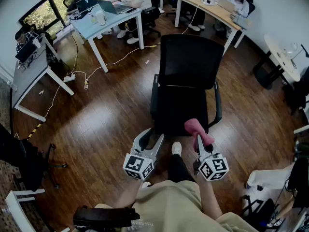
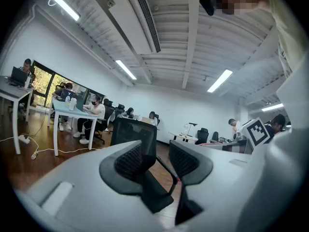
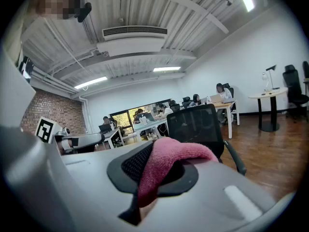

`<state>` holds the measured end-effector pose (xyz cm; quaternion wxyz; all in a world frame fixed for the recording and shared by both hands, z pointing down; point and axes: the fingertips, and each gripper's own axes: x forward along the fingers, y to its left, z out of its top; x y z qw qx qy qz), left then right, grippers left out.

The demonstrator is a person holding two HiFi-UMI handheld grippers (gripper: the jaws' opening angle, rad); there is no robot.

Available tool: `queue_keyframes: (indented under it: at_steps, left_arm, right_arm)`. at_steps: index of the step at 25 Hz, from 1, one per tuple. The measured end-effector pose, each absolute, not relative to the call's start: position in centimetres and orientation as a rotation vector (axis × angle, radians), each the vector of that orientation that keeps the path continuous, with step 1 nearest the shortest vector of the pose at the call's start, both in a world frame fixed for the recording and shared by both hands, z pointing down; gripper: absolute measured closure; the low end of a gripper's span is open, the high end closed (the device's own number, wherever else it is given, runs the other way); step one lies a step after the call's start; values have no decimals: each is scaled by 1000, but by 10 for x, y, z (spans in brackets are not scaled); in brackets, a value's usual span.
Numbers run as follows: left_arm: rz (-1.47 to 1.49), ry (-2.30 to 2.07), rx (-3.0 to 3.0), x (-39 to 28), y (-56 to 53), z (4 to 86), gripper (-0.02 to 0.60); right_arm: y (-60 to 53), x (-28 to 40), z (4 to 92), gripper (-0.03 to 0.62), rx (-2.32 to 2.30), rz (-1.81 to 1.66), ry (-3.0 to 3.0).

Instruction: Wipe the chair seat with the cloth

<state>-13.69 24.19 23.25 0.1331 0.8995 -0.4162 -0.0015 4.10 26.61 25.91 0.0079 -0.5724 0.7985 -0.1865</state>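
Head view shows a black office chair (image 1: 189, 64) on a dark wooden floor (image 1: 106, 115), with its seat (image 1: 178, 111) turned toward the person. The right gripper (image 1: 199, 138) is at the front right corner of the seat. In the right gripper view, the right gripper (image 3: 159, 170) has its jaws pressed together on a pink cloth (image 3: 169, 153), and the cloth is folded over the upper jaw and hangs down between the two. From above, the cloth (image 1: 195, 127) lies bunched just over the front edge of the seat; I cannot tell if it touches the seat. The backrest of the chair (image 3: 195, 124) stands ahead of this gripper.

The left gripper (image 1: 153, 135) is at the front left corner of the seat, beside the chair's armrest (image 1: 154, 93). In the left gripper view, the left gripper (image 2: 157, 151) has its jaws spread with nothing between them; only the chair (image 2: 135, 132) is seen through the gap.

A white shoe (image 1: 176, 149) of the person rests on the floor in front of the chair, between the two grippers. Behind the chair, people sit at a desk (image 1: 113, 16) with laptops.
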Motion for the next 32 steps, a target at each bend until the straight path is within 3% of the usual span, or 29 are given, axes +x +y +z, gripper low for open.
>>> queue_keyframes:
  at_steps: [2, 8, 13, 24, 32]
  left_arm:
    - [18, -1218, 2623, -105, 205, 238, 459]
    - [104, -1248, 2583, -22, 98, 265, 419]
    - [184, -1307, 2508, -1, 33, 298, 419]
    - [217, -1205, 2363, -32, -3, 372, 403]
    - [237, -998, 2221, 15, 21, 473, 410]
  right_arm:
    - [228, 53, 265, 577, -1749, -606, 2542]
    - [118, 91, 301, 577, -1586, -743, 2651]
    - [31, 121, 358, 577, -1549, -852, 2676]
    - [-90, 22, 502, 576, -1302, -1254, 2768]
    - [-162, -36, 647, 576, -1231, -1443, 2745]
